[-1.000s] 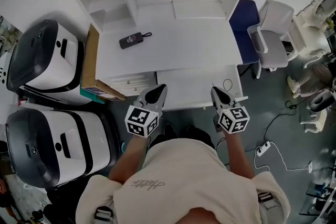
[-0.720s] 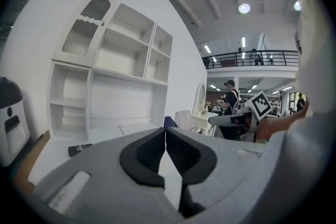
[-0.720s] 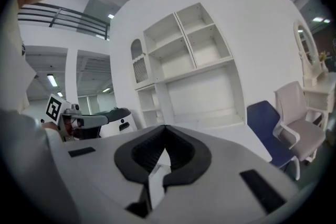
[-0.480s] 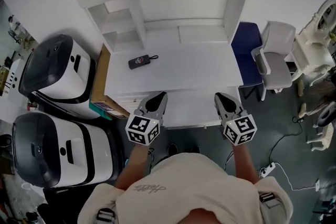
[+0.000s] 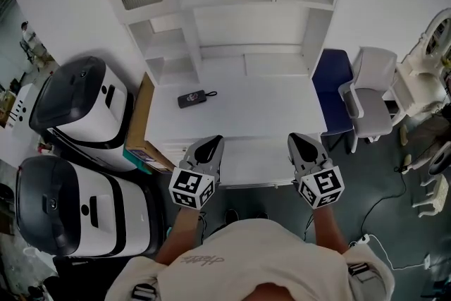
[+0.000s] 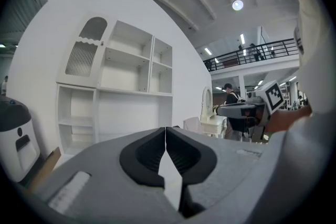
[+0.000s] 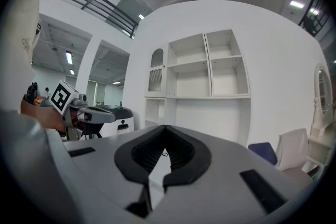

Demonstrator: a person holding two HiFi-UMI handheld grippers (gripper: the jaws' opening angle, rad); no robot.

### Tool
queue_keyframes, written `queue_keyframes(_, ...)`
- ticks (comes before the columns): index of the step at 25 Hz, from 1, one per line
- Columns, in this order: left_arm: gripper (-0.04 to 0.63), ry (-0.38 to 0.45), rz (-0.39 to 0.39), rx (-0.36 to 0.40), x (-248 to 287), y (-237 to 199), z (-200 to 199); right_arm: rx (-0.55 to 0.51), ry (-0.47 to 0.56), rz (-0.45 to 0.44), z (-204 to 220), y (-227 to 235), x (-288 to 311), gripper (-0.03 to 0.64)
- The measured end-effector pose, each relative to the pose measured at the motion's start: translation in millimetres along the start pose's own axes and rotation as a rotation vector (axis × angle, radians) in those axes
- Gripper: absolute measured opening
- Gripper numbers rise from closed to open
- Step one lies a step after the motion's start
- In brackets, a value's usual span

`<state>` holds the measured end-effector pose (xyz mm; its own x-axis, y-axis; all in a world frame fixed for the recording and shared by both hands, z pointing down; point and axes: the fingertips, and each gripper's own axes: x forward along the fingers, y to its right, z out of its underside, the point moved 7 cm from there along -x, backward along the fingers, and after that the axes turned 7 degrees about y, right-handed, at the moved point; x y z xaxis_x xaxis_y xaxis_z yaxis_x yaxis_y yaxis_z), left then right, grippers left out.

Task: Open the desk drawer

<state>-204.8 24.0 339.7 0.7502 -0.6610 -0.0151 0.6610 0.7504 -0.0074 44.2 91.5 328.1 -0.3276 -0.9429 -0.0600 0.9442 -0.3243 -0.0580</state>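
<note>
The white desk (image 5: 268, 106) is smooth and matte, with a boxy open shelf unit (image 5: 232, 3) of the same white board rising from its back edge. The drawer (image 5: 257, 160) sits under the middle of the desk's front edge. It shows as a flat, pale rectangle that juts out toward the person, plain and square-cornered.

Left of the desk stand two rounded, glossy white-and-black pods (image 5: 74, 109), with a brown cardboard box (image 5: 141, 116) wedged against the desk's side. A grey padded chair (image 5: 370, 91) stands to the right.

The left gripper (image 5: 209, 146) and right gripper (image 5: 299, 142) are grey plastic. They hover over the drawer's two front corners, each with its jaws closed tip to tip on nothing.

A small black device (image 5: 190, 99) with a cord loop lies on the desktop.
</note>
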Motion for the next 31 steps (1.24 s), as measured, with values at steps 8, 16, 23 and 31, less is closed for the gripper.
queue_keyframes(8, 0.015, 0.024, -0.01, 0.003, 15.7, -3.7, -7.5, 0.003, -0.022, 0.005, -0.8, 6.0, -7.3, 0.002)
queue_keyframes(16, 0.015, 0.028, -0.027, -0.004, 19.0, 0.4, -3.7, 0.016, -0.028, -0.008, 4.5, 15.8, -5.0, 0.002)
queue_keyframes(23, 0.015, 0.031, -0.02, -0.04, 19.8, 12.1, 4.3, 0.009, -0.033, -0.036, 6.9, 19.8, 8.9, 0.002)
queue_keyframes(31, 0.015, 0.016, -0.054, -0.028, 12.9, -1.2, 8.7, 0.022, -0.002, -0.048, 0.4, 18.0, 20.4, 0.002)
